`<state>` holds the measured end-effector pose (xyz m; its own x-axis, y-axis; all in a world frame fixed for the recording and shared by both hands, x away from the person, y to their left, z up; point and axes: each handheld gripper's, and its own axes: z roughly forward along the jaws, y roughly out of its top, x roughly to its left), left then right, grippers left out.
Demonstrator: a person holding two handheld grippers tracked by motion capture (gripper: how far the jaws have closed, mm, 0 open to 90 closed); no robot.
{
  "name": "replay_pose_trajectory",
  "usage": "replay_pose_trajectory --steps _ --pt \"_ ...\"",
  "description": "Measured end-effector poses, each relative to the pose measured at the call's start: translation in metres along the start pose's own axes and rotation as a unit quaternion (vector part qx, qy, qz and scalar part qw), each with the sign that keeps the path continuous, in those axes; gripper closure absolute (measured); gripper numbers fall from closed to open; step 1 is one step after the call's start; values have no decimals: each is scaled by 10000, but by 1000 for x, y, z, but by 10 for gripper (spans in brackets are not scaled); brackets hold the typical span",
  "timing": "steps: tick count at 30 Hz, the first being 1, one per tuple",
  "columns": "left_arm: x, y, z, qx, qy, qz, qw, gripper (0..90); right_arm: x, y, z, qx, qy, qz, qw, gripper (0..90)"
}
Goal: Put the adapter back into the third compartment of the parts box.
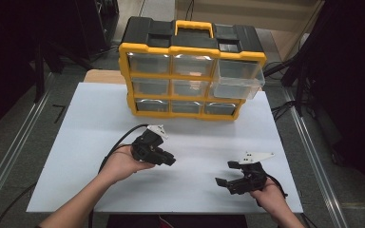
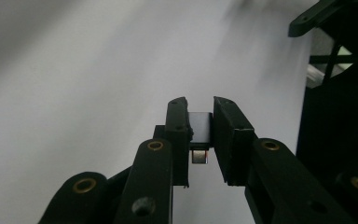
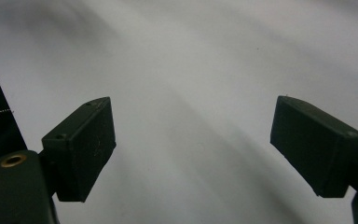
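A yellow and black drawer organizer [image 1: 190, 76] stands at the back of the white table top [image 1: 85, 142]. Its top right clear drawer [image 1: 238, 78] is pulled partway out. My left gripper [image 1: 170, 160] hovers over the middle of the table, pointing right. In the left gripper view the left gripper [image 2: 200, 122] is shut on a small dark block [image 2: 200, 127] with a metal tab beneath it. My right gripper [image 1: 224, 173] sits near the front right, pointing left. Seen in its own view, the right gripper [image 3: 193, 140] is open wide over bare white surface.
The other drawers of the organizer look closed. Metal rails [image 1: 14, 147] run along both sides of the table, with dark floor and cables beyond. A dark stand [image 1: 309, 61] rises at the right of the organizer.
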<state>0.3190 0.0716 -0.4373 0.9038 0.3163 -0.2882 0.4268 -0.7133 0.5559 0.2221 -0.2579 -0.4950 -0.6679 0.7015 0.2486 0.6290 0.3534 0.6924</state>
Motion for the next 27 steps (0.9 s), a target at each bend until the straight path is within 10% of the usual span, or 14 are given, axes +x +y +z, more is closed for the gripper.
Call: replay_pose_trajectory --steps 27 --pt "13 41 -17 -58 -99 261 9996 777 -2 0 0 -26 45 19 10000 123"
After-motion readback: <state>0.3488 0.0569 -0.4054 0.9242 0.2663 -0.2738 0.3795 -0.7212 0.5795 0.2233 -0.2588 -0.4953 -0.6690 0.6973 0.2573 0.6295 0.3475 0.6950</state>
